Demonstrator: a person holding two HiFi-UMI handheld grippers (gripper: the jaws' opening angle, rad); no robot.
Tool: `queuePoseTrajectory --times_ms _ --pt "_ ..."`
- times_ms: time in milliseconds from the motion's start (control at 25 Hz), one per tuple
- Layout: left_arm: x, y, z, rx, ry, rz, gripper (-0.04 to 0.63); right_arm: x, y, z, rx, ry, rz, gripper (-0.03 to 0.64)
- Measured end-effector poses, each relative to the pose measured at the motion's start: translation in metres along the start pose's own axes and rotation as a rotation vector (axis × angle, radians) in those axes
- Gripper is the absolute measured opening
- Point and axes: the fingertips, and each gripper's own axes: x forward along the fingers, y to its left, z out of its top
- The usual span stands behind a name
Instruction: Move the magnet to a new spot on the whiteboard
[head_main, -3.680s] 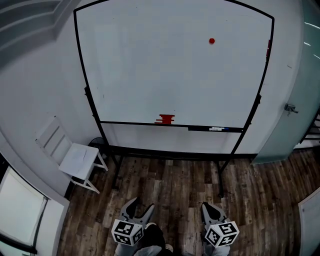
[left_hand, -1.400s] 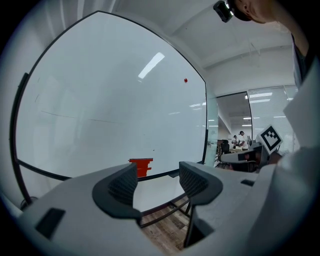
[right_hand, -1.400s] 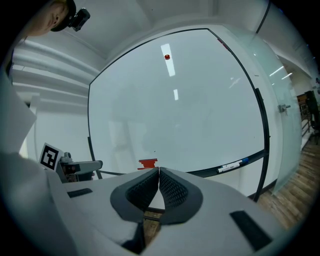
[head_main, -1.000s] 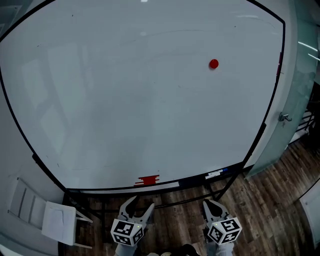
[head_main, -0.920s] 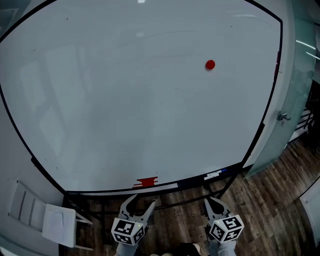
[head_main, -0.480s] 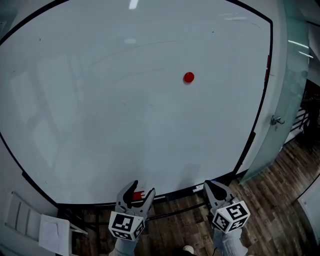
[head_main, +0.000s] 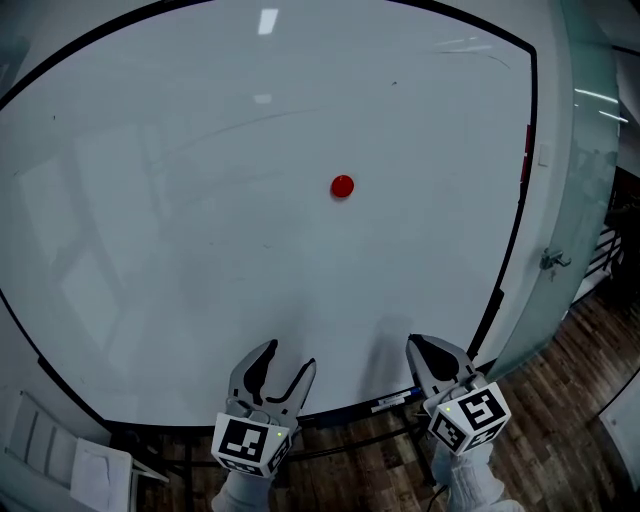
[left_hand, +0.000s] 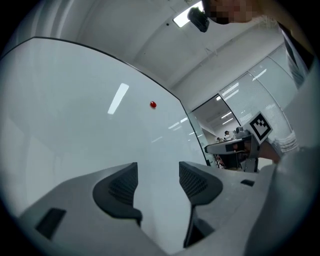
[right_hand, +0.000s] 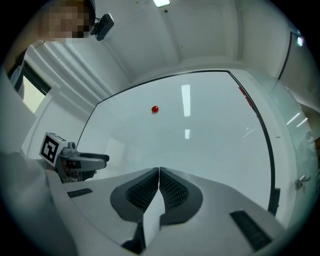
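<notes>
Magnet: in the head view it is a small red disc stuck to the whiteboard, a little right of the board's middle and well above both grippers. The board's black frame curves down the right side, with wooden floor beyond it and part of a white chair at the lower left. The left gripper is held low in front of the board's lower edge, its jaws spread. The right gripper is beside it to the right, near the frame's lower corner, its jaws together.

In the left gripper view, the left gripper shows its two dark ribbed pads standing apart with only bare whiteboard seen between them. The magnet is a tiny red dot high on the board, far above the jaws. The right gripper's marker cube shows at the right edge.

In the right gripper view, the right gripper has its jaws pressed together, pad against pad, with nothing pinched. The magnet sits on the whiteboard well above the jaws. The left gripper reaches in from the left.
</notes>
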Motion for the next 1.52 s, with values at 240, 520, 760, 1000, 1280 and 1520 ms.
queuePoseTrajectory --times_ms 240,520,760,1000,1280,1520 --pt "0.029 -0.012 0.046 0.09 -0.076 0.015 0.256 0.006 -0.032 0.038 -0.057 -0.09 0.011 0.028" --pt "0.055 -0.016 0.09 0.149 -0.107 0.048 0.256 0.016 -0.055 0.07 -0.098 -0.167 0.046 0.026" --pt "0.074 -0.009 0.127 0.227 -0.148 0.109 0.256 0.03 -0.069 0.1 -0.122 -0.24 0.076 0.028" --pt "0.097 -0.002 0.164 0.349 -0.206 0.151 0.255 0.042 -0.08 0.133 -0.121 -0.319 0.105 0.028" --pt "0.121 -0.003 0.187 0.456 -0.195 0.205 0.255 0.052 -0.082 0.142 -0.138 -0.332 0.128 0.028" --pt "0.141 0.003 0.194 0.54 -0.163 0.27 0.255 0.058 -0.086 0.146 -0.145 -0.341 0.127 0.028"
